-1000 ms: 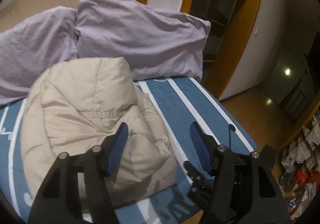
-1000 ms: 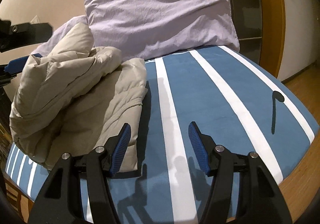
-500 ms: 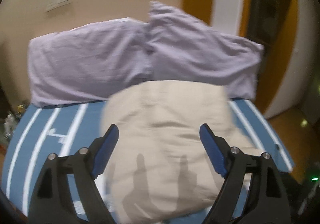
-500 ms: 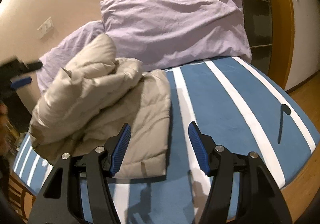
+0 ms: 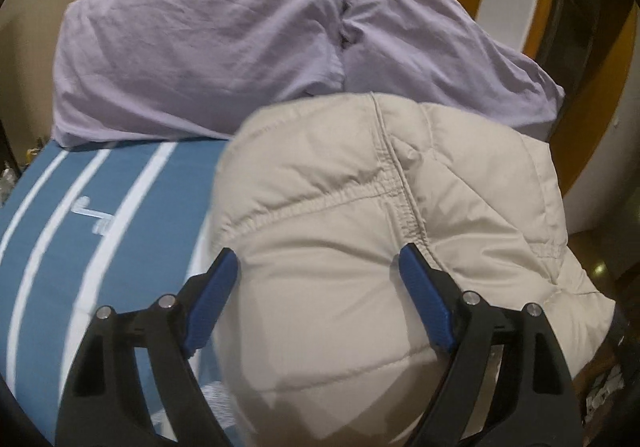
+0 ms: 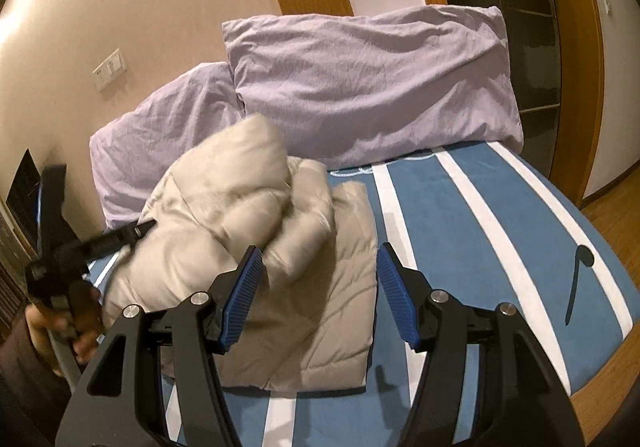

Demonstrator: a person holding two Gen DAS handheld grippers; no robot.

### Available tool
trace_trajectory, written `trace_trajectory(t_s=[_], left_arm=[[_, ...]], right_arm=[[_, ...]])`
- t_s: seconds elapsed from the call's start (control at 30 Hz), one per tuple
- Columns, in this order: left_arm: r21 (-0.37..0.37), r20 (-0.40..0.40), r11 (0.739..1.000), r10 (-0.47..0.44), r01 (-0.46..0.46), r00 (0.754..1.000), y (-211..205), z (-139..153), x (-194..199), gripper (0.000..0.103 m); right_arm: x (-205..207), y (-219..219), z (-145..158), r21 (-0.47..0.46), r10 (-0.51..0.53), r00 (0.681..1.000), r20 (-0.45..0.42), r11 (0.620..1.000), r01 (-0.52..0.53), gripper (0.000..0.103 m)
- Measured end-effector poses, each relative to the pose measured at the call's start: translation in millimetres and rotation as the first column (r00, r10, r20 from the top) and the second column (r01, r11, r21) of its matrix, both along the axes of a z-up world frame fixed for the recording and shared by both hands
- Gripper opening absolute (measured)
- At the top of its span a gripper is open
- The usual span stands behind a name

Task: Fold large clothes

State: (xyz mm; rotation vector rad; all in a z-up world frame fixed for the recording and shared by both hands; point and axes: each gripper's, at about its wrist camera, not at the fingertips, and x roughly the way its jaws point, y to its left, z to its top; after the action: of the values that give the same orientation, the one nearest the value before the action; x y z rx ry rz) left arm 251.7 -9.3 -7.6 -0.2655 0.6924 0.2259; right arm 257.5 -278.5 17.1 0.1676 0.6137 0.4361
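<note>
Left gripper (image 5: 316,299) has swung in closer over the beige puffer jacket (image 5: 384,247), jaws spread wide with nothing between the pads, jacket filling the view from 12 to 6 o'clock. Right gripper (image 6: 320,291) also gapes empty, jacket (image 6: 256,247) bunched at its 11 o'clock on the blue striped bed (image 6: 460,215), below two lilac pillows (image 6: 372,75).

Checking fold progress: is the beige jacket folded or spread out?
Folded, roughly: the jacket sits bunched in puffy stacked layers on the striped bed, not laid flat. Both grippers are open.
</note>
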Motion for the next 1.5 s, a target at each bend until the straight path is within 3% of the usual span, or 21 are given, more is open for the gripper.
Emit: trace_trajectory(t_s=[0.2, 0.27, 0.43, 0.63, 0.97, 1.17, 1.5], left_arm=[[0.055, 0.010, 0.997, -0.061, 0.061, 0.998, -26.3, -8.7, -1.4, 0.084], [0.069, 0.011, 0.995, -0.068, 0.067, 0.998, -31.7, -10.9, -1.4, 0.084], [0.061, 0.006, 0.995, -0.073, 0.073, 0.997, -32.8, -13.2, 2.1, 0.084], [0.080, 0.012, 0.994, -0.079, 0.078, 0.997, -37.6, -16.6, 2.2, 0.084], [0.097, 0.003, 0.988, -0.119, 0.118, 0.993, -44.3, -3.4, 3.3, 0.088], [0.083, 0.021, 0.993, -0.087, 0.085, 0.996, -34.7, 9.0, 5.1, 0.088], [0.174, 0.057, 0.985, 0.011, -0.021, 0.998, -20.5, 24.0, 2.9, 0.091]], right_arm=[[4.5, 10.1, 7.3, 0.008, 0.026, 1.000, 0.009, 1.000, -0.026, 0.061], [5.4, 19.6, 5.0, -0.002, 0.048, 0.999, 0.006, 0.999, -0.048, 0.055], [8.4, 42.1, -10.8, -0.049, 0.079, 0.997, -0.025, 0.996, -0.081, 0.049], [15.2, 46.7, -32.1, -0.107, 0.041, 0.997, -0.060, 0.993, -0.047, 0.049], [30.5, 35.6, -73.0, -0.052, 0.053, 0.986, -0.160, 0.997, -0.062, 0.049], [32.7, 37.4, -79.8, -0.059, 0.054, 0.984, -0.171, 0.996, -0.065, 0.050], [32.9, 38.3, -86.3, -0.062, 0.047, 0.984, -0.171, 0.996, -0.059, 0.050]])
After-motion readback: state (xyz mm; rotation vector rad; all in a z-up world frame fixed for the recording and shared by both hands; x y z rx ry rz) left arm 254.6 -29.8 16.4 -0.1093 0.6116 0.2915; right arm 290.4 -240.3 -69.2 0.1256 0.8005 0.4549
